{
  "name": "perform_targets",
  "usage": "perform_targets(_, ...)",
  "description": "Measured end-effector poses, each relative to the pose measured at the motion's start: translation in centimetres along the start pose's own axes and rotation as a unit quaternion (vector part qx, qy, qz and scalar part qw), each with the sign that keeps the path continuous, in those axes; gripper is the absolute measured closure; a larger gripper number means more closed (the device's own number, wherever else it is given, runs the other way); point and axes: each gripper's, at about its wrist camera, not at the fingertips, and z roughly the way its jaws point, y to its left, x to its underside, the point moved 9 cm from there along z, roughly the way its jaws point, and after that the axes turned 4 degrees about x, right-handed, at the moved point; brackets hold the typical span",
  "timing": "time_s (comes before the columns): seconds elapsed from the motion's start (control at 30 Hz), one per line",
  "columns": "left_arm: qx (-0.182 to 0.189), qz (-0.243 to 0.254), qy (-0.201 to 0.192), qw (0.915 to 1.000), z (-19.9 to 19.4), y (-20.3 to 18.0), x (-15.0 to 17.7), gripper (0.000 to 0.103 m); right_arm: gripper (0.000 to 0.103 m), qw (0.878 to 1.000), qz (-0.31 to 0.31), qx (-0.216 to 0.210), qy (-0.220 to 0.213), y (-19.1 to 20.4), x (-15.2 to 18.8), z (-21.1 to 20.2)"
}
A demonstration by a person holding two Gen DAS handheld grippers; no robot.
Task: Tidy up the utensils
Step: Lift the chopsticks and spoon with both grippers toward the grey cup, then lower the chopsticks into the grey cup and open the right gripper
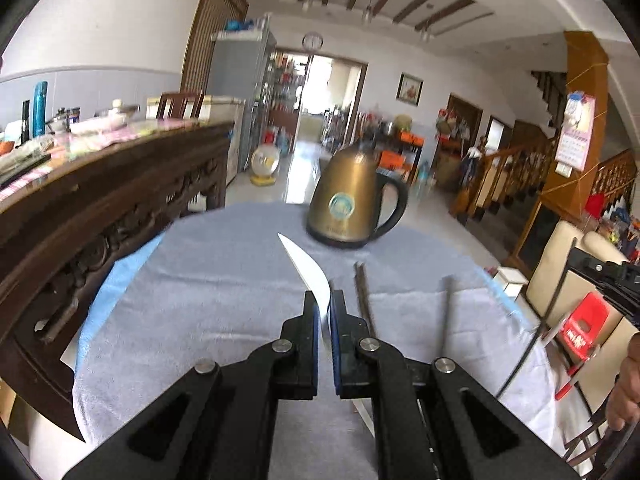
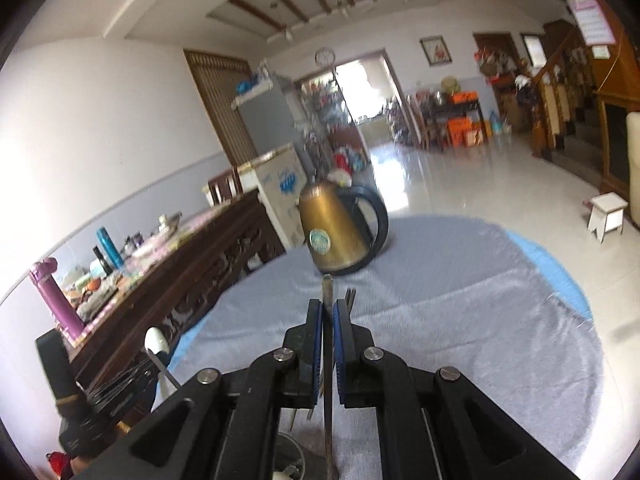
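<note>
My left gripper (image 1: 330, 296) is shut on a white knife blade (image 1: 308, 268) that curves forward and up to the left over the table. A pair of dark chopsticks (image 1: 362, 292) and another dark rod (image 1: 446, 312) rise just right of it, their lower ends hidden behind the gripper. My right gripper (image 2: 328, 304) is shut on a long, dark, slim stick (image 2: 327, 286) that runs between the pads and on below them. Dark chopstick tips (image 2: 351, 298) peek over its right finger. Part of the other gripper's black body (image 1: 608, 280) shows at the right edge.
A brass kettle (image 1: 348, 204) (image 2: 336, 232) with a black handle stands at the table's far side on a grey towel (image 1: 224, 280) (image 2: 460, 300). A carved wooden sideboard (image 1: 120, 208) crowded with bottles runs along the left. A person's hand (image 1: 628, 380) is at the right edge.
</note>
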Motion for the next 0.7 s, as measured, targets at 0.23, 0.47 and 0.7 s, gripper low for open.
perform_targets(0.23,0.008,0.017,-0.070,0.9974,-3.6,-3.2,-1.4,0.098,0.097,0.996,-0.005,0.007,-0.090,1.7,-2.9,-5.4)
perform_targets(0.47,0.002,0.038,-0.127,0.9911,-4.9,-5.3,-1.4,0.098,0.097,0.987,0.002,-0.007,-0.158,2.9,-4.3,-9.5)
perform_targets(0.7,-0.002,0.053,-0.138,0.9890,-4.0,-6.7,0.6,0.098,0.097,0.989,-0.010,-0.013,-0.147,4.2,-2.0,-9.1)
